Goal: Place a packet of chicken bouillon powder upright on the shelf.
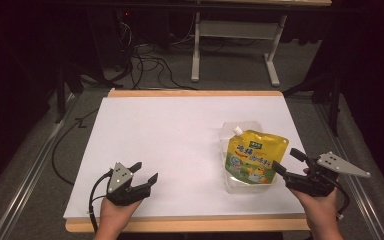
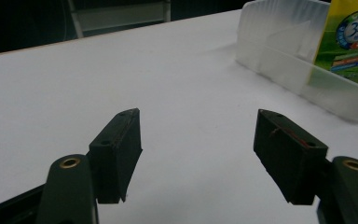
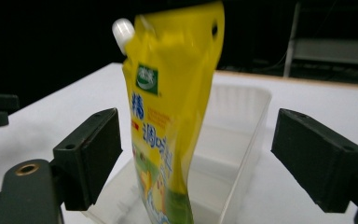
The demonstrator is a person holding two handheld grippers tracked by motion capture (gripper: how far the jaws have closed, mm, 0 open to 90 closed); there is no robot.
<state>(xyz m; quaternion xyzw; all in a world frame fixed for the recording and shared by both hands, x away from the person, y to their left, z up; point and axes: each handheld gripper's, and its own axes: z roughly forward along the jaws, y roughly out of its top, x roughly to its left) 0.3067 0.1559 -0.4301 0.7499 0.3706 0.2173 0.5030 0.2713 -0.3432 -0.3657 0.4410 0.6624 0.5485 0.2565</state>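
- High view: yellow spout pouch (image 1: 252,156) sits in a clear plastic bin (image 1: 230,185) on the right half of the white table (image 1: 180,145). Long axis runs away from the person; white cap at the far-left corner, pointing up and away.
- Right gripper (image 1: 286,162) just beside the pouch's near-right edge, jaws apart, not pressing on it. Hand comes from the bottom right, grey three-cornered plate on top.
- Left gripper (image 1: 146,172) low on the near left of the table, well apart from the bin, jaws apart, aimed to the upper right.
- Left gripper view: black blocky jaws wide apart over bare white tabletop. Bin's translucent ribbed wall (image 2: 279,60) at upper right, pouch's printed face (image 2: 352,42) inside it.
- Right gripper view: pouch (image 3: 172,116) upright in the bin (image 3: 233,140), leaning slightly, glossy flexible film, cap at top left. Flat-faced jaws stand wide either side of it, not touching; slightly blurred.
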